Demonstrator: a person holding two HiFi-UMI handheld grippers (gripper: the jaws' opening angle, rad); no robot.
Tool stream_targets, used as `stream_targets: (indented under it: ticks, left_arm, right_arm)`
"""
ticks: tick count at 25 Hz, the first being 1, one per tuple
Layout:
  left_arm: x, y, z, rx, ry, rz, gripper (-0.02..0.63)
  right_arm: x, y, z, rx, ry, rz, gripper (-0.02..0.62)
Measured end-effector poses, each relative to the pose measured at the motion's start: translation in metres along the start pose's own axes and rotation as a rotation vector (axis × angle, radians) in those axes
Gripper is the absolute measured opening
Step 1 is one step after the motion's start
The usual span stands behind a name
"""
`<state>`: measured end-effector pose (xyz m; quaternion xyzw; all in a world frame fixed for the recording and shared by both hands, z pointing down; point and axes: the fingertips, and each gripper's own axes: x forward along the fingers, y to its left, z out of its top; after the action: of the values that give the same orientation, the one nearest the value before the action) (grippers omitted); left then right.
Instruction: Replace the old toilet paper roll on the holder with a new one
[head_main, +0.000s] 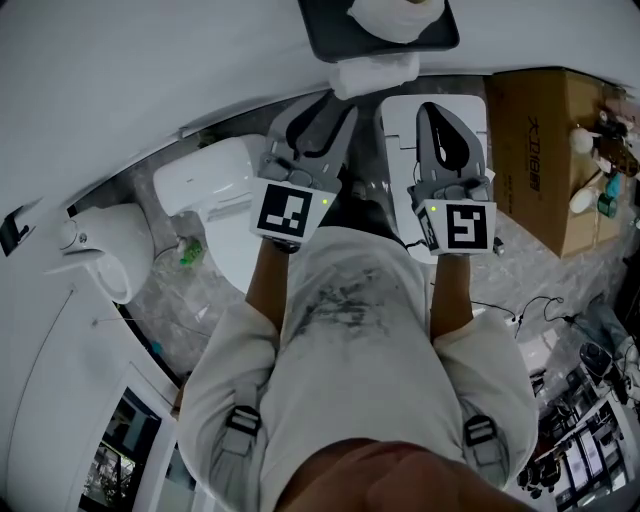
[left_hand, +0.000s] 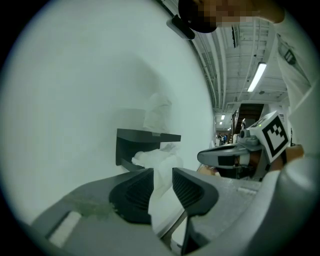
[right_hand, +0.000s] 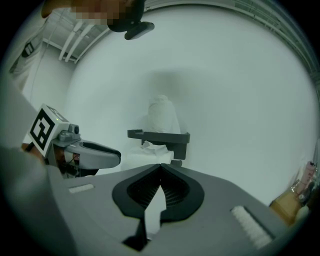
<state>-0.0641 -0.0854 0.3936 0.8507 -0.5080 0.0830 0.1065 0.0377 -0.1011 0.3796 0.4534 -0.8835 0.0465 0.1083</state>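
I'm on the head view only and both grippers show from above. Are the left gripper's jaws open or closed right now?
Observer: Open. In the left gripper view, the left gripper has its jaws apart, with white paper in the gap and not visibly pinched.
Operator: And the right one?
Observer: In its own view, the right gripper is shut, with the tips meeting.
Operator: My view cuts off the top of the holder. What's up there?
Observer: Seen from the side in the right gripper view, a white roll stands on top of the dark holder.
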Motion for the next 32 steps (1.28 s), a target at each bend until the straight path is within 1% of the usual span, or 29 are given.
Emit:
stream_targets:
  ticks: [6, 15, 21, 26, 27, 29, 32]
  left_arm:
    - [0.015, 0.002, -0.001, -0.004, 0.012, -0.044, 0.171]
    - [0.037, 0.005, -0.005, -0.001, 0.029, -0.089, 0.229]
    - [0.047, 0.002, -0.005, 0.012, 0.02, -0.103, 0.23]
    - [0.05, 0.003, -0.008, 0.0, 0.003, -0.095, 0.228]
    - [0.051, 0.004, -0.009, -0.007, 0.0, -0.095, 0.221]
    - [0.052, 0.007, -0.01, -0.02, -0.008, -0.093, 0.184]
    - [0.053, 0.006, -0.01, -0.04, -0.014, -0.094, 0.179]
  right_arm:
    - [0.014, -0.006, 0.003, 0.002, -0.001, -0.018, 0.002]
    - [0.031, -0.023, 0.001, 0.02, -0.011, -0.054, 0.002]
    - [0.04, -0.026, 0.001, 0.031, -0.011, -0.056, 0.002]
    - [0.046, -0.025, -0.002, 0.039, -0.008, -0.052, 0.002]
    - [0.047, -0.025, -0.002, 0.04, -0.007, -0.053, 0.002]
    - [0.047, -0.026, -0.002, 0.044, -0.004, -0.055, 0.002]
    - [0.048, -0.027, -0.002, 0.046, 0.0, -0.056, 0.002]
